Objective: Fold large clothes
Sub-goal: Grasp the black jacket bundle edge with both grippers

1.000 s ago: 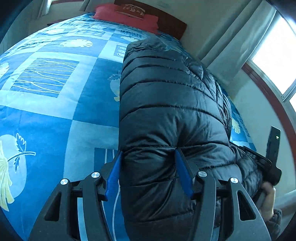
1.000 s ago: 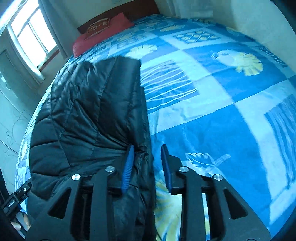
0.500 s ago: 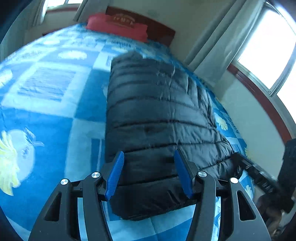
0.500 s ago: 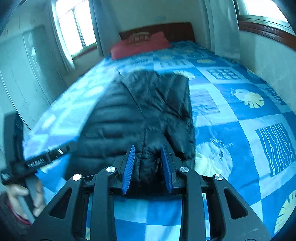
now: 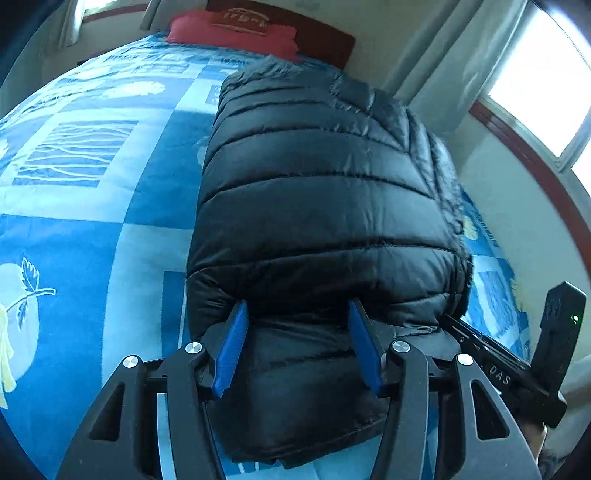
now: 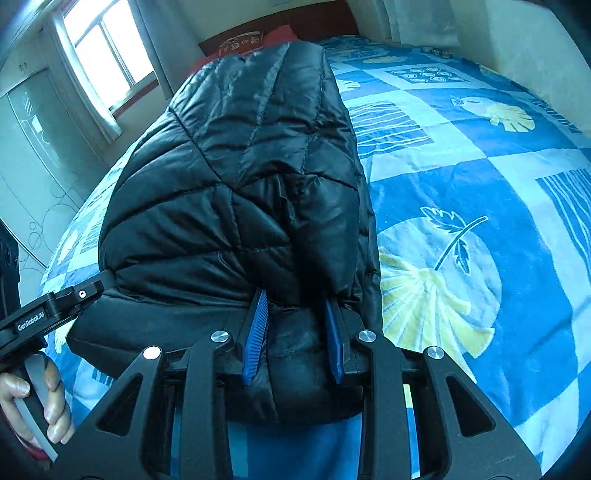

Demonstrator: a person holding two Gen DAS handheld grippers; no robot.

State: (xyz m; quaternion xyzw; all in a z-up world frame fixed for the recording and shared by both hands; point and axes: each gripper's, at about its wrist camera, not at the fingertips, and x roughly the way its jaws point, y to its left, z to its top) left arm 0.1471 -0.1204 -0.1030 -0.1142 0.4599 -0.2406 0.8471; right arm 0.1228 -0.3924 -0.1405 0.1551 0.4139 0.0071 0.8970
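One black puffer jacket (image 5: 325, 221) lies lengthwise down the middle of the frame on the blue quilt (image 5: 92, 206), with one red pillow (image 5: 232, 29) at the top. It looks light, soft and springy, with a slick shell that could slide from a shallow pinch; its hem, at bottom centre, seems the best hold. The left gripper (image 5: 297, 343) stands wide, with the hem bulging between its two blue pads (image 5: 231, 350). The right gripper (image 6: 295, 332) is narrow and pinches a thick fold of hem. There are two grippers and one jacket.
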